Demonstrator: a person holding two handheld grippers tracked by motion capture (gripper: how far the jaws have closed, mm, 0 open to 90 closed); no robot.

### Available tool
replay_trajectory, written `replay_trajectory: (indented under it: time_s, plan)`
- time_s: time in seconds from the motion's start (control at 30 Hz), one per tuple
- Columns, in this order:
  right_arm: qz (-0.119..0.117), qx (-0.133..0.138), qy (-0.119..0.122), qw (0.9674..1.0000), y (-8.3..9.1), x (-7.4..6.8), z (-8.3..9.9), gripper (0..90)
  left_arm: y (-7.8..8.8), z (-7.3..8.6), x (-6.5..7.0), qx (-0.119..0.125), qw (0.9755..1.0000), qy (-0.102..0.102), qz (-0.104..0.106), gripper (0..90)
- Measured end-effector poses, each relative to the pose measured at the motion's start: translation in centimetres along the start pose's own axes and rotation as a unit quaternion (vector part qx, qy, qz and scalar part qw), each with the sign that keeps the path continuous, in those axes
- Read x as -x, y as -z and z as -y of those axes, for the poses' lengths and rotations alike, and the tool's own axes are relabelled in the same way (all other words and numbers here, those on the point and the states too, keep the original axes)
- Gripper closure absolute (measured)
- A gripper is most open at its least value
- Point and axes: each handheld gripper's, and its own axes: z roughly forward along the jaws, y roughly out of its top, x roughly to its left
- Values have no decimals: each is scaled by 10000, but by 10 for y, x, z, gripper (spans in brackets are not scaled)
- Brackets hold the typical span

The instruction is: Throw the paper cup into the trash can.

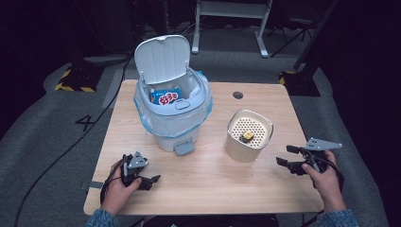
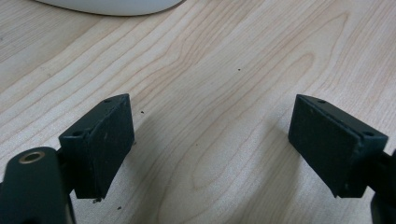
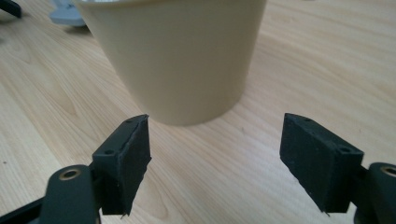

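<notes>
A white pedal bin [image 1: 172, 123] with a blue liner stands at the back left of the wooden table [image 1: 213, 184]. Its lid [image 1: 162, 59] is up, and a blue snack packet [image 1: 165, 96] lies inside. To its right is a cream container [image 1: 239, 151] with a perforated insert holding a small yellow and dark object [image 1: 247, 136]. My right gripper [image 1: 285, 155] sits low at the right, open, aimed at the cream container [image 3: 177, 56], which stands just beyond the empty jaws [image 3: 215, 154]. My left gripper [image 1: 150, 182] rests at the front left, open [image 2: 210, 140] over bare wood.
The bin's grey pedal [image 1: 183, 147] juts toward the table's front; the pedal [image 3: 65, 14] also appears left of the container. A dark round grommet [image 1: 238, 95] lies near the back edge. The bin's white base [image 2: 112, 4] is ahead of the left jaws. Grey floor surrounds the table.
</notes>
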Motion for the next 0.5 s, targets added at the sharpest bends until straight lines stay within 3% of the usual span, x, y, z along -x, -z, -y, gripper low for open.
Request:
replay_trajectory:
  time_s: [0.5]
  plan:
    - [345,-349,-118,9987,-18,-5,41,227,0,0,0,-2,10000,-2,0,147]
